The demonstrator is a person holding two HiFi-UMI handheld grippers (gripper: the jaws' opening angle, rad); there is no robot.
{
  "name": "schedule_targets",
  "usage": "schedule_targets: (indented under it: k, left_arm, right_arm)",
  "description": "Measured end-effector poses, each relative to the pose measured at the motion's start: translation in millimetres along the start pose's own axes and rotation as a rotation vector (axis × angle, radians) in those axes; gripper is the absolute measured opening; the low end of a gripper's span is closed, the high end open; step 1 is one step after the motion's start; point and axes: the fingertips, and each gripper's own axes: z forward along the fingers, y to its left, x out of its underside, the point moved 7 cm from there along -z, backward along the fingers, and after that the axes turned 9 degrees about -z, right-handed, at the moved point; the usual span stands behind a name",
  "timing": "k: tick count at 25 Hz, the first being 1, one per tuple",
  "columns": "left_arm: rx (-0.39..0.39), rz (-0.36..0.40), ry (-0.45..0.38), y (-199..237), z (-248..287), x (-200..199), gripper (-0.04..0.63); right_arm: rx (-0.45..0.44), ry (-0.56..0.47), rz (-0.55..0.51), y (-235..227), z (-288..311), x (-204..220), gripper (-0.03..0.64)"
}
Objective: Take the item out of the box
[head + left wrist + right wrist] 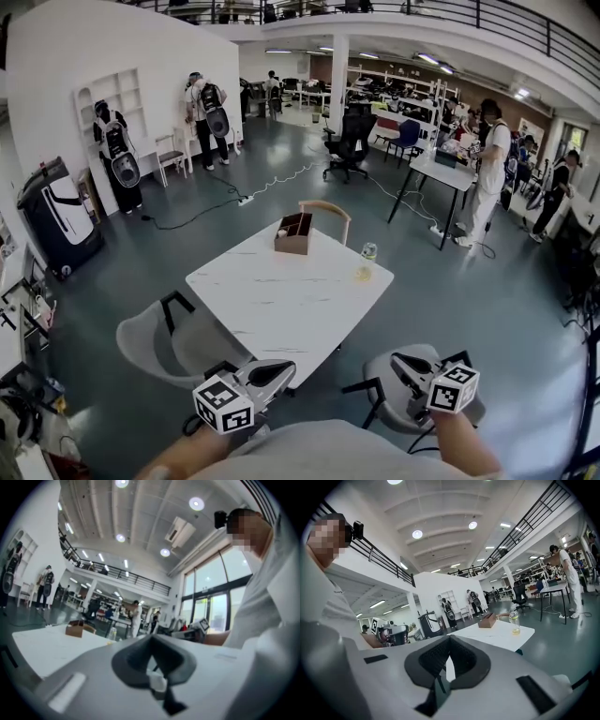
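1. Head view: the box [293, 234] stands at the far edge of the white table [281, 309], near a bottle [368, 251]. Its contents are too small to identify. The left gripper [279, 371] and right gripper [399, 360] hover low by the person's body, well apart from the box.
2. Left gripper view: the left gripper [152, 662] has its jaws clenched on nothing, and the box [77, 628] sits far across the table.
3. Right gripper view: the right gripper [449, 662] looks closed too and is empty, with the box [489, 619] distant. Judged from this, nothing is done: reaching, grasping and lifting the item out all remain.
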Motion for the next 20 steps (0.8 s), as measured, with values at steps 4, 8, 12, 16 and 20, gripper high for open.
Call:
schedule_targets:
  k: [4,8,12,16,20]
  left_arm:
    - [0.032,-0.011,0.009,43,-4,-13,0.005]
    - [0.078,0.002,0.008,87,-9,-42,0.005]
    - [0.128,0.019,-0.007,123,-15,-68,0.005]
    - [0.139,0.011,-0.002,161,-32,-80,0.005]
    - [0.141,-0.007,-0.003,200,-43,-88,0.005]
  right_arm:
    - [0.025,0.003,-0.015,7,37,-15,0.008]
    - [0.049,-0.001,-0.051,18,76,-36,0.008]
    - [0.086,0.002,-0.047,27,113,-52,0.008]
    - [0.106,0.006,-0.049,39,149,-60,0.008]
    - [0.121,0.007,-0.052,40,182,-62,0.008]
